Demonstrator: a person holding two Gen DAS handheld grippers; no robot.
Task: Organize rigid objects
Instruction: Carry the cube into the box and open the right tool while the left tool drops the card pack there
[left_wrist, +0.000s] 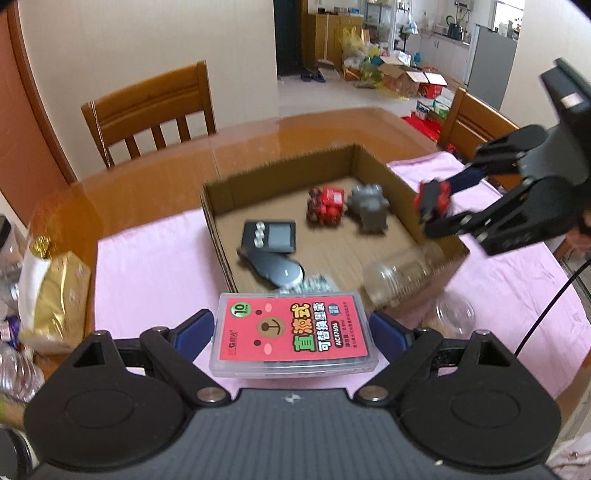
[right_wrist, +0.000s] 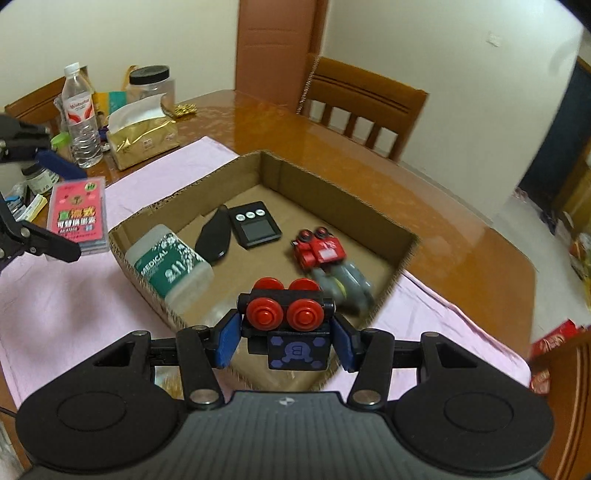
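Above the near edge of the cardboard box (left_wrist: 373, 168), the left gripper (left_wrist: 291, 334) grips a clear case with a red label (left_wrist: 293, 332) between its blue pads, jaws spread wide across the case. At the box's right wall the right gripper (right_wrist: 286, 338) is clenched on a black and red toy (right_wrist: 286, 325) (two red discs face its camera).

Only the right wrist view shows a white bottle with a green label (right_wrist: 170, 267) lying inside the box at its left wall; in the left wrist view the case covers that spot almost wholly. Only the left wrist view shows a clear plastic jar (left_wrist: 400, 275) against the box's near right wall.

Both views show a red toy vehicle (right_wrist: 319, 251), a grey figure (right_wrist: 343, 286), a black timer (right_wrist: 255, 225) and a dark oval device (right_wrist: 214, 240) on the box floor. The grey figure is blurred in the right view. A pink cloth (left_wrist: 155, 266) lies under the box on the wooden table (left_wrist: 258, 136).
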